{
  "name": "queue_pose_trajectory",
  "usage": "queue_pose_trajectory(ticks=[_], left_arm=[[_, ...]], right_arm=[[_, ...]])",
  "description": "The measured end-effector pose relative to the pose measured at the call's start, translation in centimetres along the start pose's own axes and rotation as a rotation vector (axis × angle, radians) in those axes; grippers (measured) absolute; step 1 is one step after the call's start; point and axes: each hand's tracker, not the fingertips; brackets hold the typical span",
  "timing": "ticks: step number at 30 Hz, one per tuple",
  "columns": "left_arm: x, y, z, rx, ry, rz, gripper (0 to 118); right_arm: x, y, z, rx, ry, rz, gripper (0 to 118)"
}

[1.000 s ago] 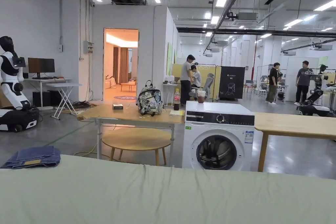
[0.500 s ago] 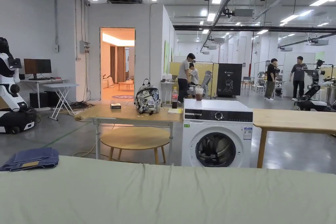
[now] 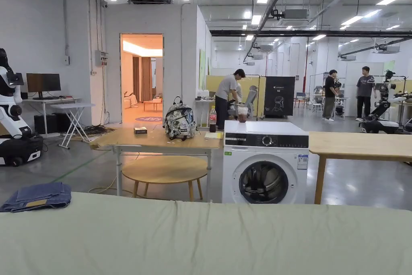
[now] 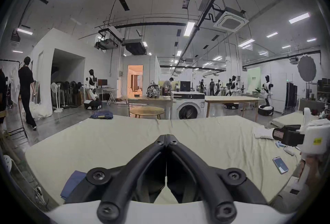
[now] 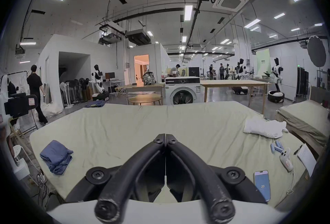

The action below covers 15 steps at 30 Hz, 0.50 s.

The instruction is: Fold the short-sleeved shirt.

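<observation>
Pale green sheet covers our bed point(image 5: 160, 126), and most of it lies bare from the far edge to the near one. We hold the left hand-held gripper point(image 4: 167, 139) and the right hand-held gripper point(image 5: 165, 138) above that open middle, each with its jaws pressed together on nothing. The short-sleeved shirt point(image 5: 264, 128) sits crumpled and white near the right edge. Blue folded clothes point(image 5: 56, 156) lie at the left edge, with a phone point(image 5: 262, 185) near the front right corner.
</observation>
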Motion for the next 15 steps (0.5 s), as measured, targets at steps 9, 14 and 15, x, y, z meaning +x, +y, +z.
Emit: queue_pose_trajectory(ticks=[9,14,15], left_arm=[[0.17,0.05,0.12,0.010,0.000,-0.010,0],[0.50,0.69,0.73,0.066,-0.008,-0.015,62],[0.60,0.84,0.77,0.067,-0.005,-0.016,80]], right_arm=[[-0.04,0.24,0.21,0.007,-0.013,0.002,15],[-0.09,0.70,0.68,0.028,0.014,-0.004,99],[-0.20,0.77,0.76,0.032,0.008,-0.003,106]])
